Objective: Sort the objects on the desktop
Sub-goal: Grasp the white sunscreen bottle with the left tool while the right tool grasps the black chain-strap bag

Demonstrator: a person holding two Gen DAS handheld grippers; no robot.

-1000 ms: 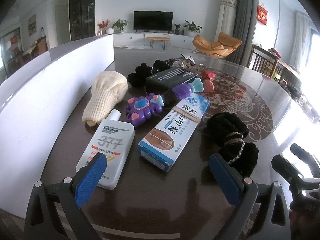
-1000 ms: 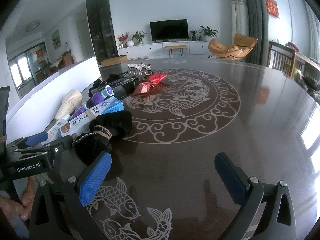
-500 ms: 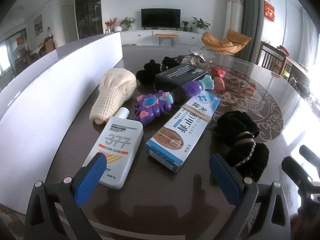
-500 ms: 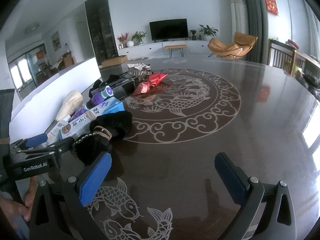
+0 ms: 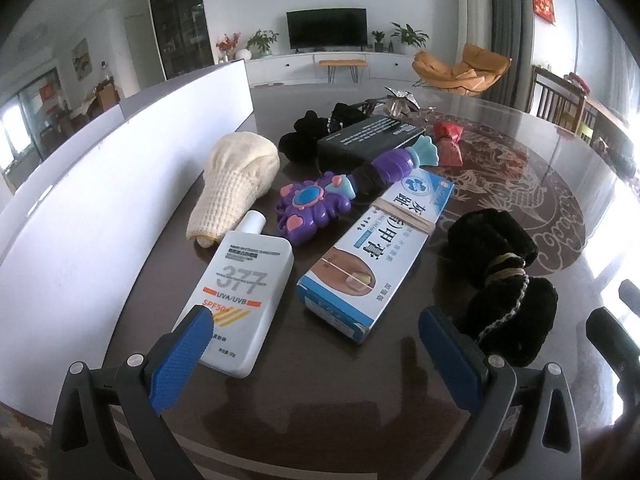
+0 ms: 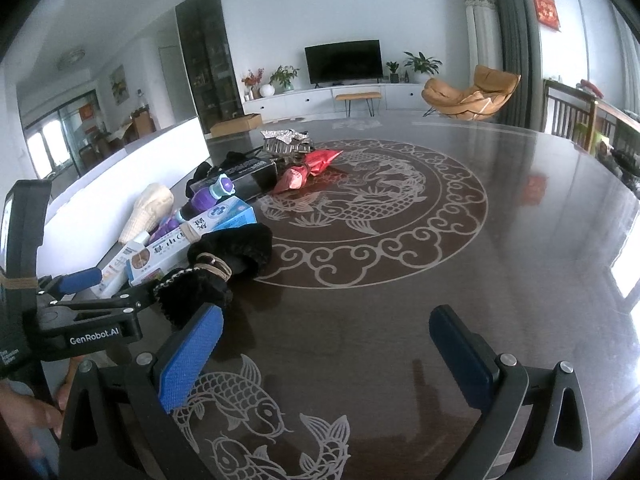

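My left gripper (image 5: 316, 340) hangs open and empty over the near table edge. Just beyond its fingers lie a white sunscreen bottle (image 5: 240, 292) and a blue and white medicine box (image 5: 376, 248) bound with rubber bands. A black fuzzy bundle (image 5: 504, 280) tied with cord sits at the right fingertip. Further back lie a purple toy wand (image 5: 340, 196), a cream knitted piece (image 5: 236, 184), a dark box (image 5: 368, 136) and red wrapping (image 5: 450, 144). My right gripper (image 6: 324, 348) is open over bare table, with the black bundle (image 6: 228, 264) just beyond its left finger.
A white partition board (image 5: 120, 184) runs along the table's left edge. More black cloth (image 5: 308, 136) and a foil wrapper (image 5: 400, 100) lie at the back. The dark round table (image 6: 520, 240) with its fish pattern spreads to the right. The left gripper's body (image 6: 80, 320) shows in the right view.
The left gripper has drifted slightly back and left, so the objects sit a little further right in its view. The right gripper has barely moved. Both stay open.
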